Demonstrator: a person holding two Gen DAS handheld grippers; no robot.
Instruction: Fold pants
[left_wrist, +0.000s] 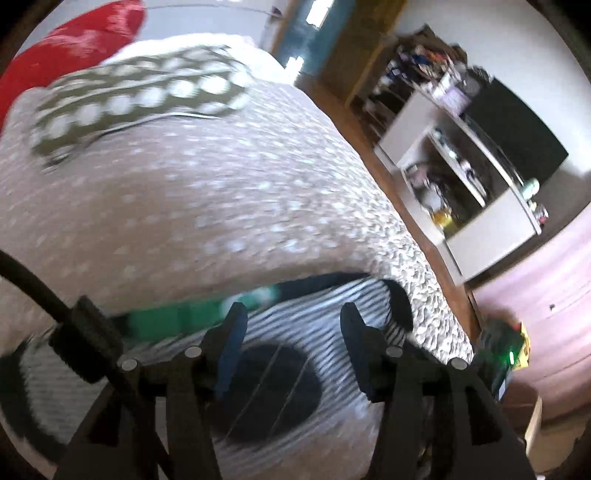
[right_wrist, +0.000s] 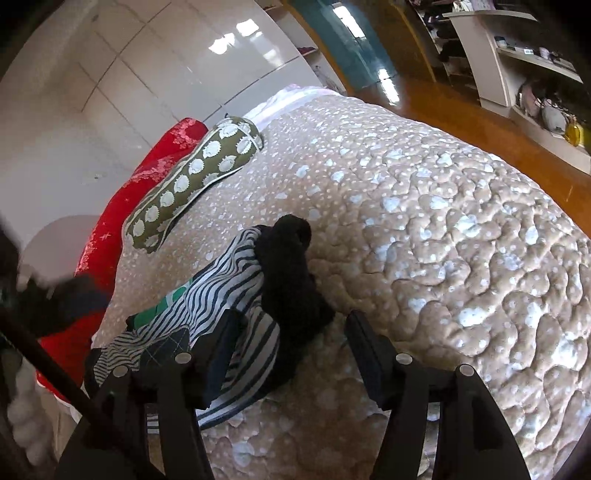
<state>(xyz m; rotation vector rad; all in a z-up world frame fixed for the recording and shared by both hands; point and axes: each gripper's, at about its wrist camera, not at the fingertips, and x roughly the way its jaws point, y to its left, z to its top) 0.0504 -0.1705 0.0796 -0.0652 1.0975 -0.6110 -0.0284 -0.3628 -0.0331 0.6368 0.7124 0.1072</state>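
Pants: a crumpled striped black-and-white pair with a green band and dark patches, lying at the near left of the bed, partly bunched with a black fuzzy cuff at the far end.
Left gripper: fingers spread apart, nothing between them, hovering just over the striped cloth; a dark oval patch of the cloth sits between and behind the fingers.
Right gripper: fingers apart and holding nothing; the left finger lies over the striped cloth, the right finger over bare bedspread, and the black cuff reaches into the gap.
Left view only: blurred by motion; shows a white shelf unit crammed with small items, a dark screen on the right, and a small device with a green light at the bed's near right corner.
Right view only: sharp; shows the whole heap of pants, the cuff, and glossy white wardrobe doors beyond the bed.
Surface: a beige quilted bedspread with pale dots.
On the bed: an olive bolster pillow with white scalloped spots at the far left, a red cushion just beside it.
Room: orange-brown wooden floor to the right, a teal panel far off.
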